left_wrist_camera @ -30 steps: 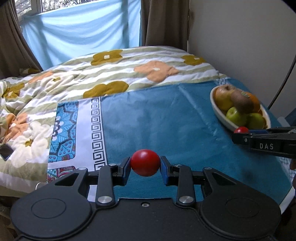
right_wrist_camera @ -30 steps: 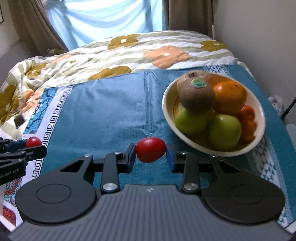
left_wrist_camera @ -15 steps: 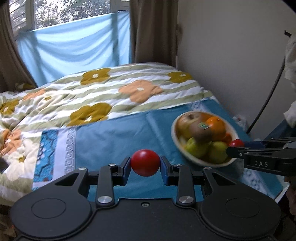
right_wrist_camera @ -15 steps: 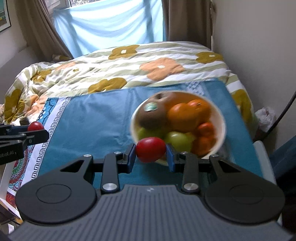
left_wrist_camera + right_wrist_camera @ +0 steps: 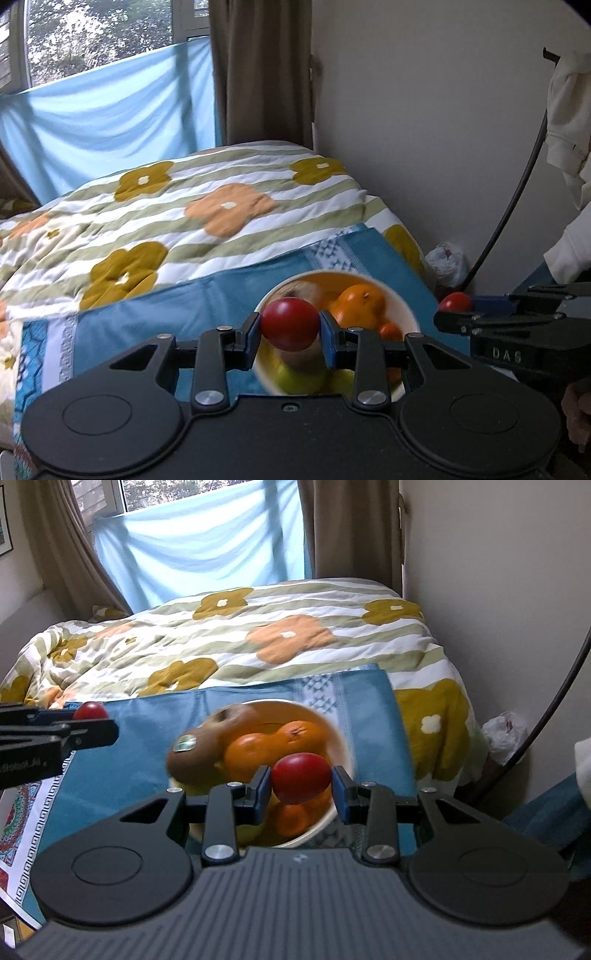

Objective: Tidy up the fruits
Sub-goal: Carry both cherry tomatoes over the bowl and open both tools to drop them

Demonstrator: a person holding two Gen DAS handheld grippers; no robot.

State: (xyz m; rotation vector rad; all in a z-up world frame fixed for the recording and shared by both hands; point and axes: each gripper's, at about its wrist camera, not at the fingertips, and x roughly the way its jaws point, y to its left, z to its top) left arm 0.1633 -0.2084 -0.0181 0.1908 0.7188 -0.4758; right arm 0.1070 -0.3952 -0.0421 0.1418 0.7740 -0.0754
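My left gripper is shut on a round red tomato, held above the cream fruit bowl. My right gripper is shut on a second red tomato, also over the bowl. The bowl sits on a blue cloth and holds oranges, a brown kiwi with a sticker, green apples and small orange fruits. Each gripper shows at the side of the other's view: the right one with its tomato, and the left one with its tomato.
A floral quilt covers the bed beyond the cloth. A wall and a black cable stand to the right, with a white plastic bag on the floor. A person's white sleeve is at the right edge.
Both grippers, each still holding its tomato, have moved right and risen, from beside the bowl to above it. The bowl has shifted under the fingers in both views.
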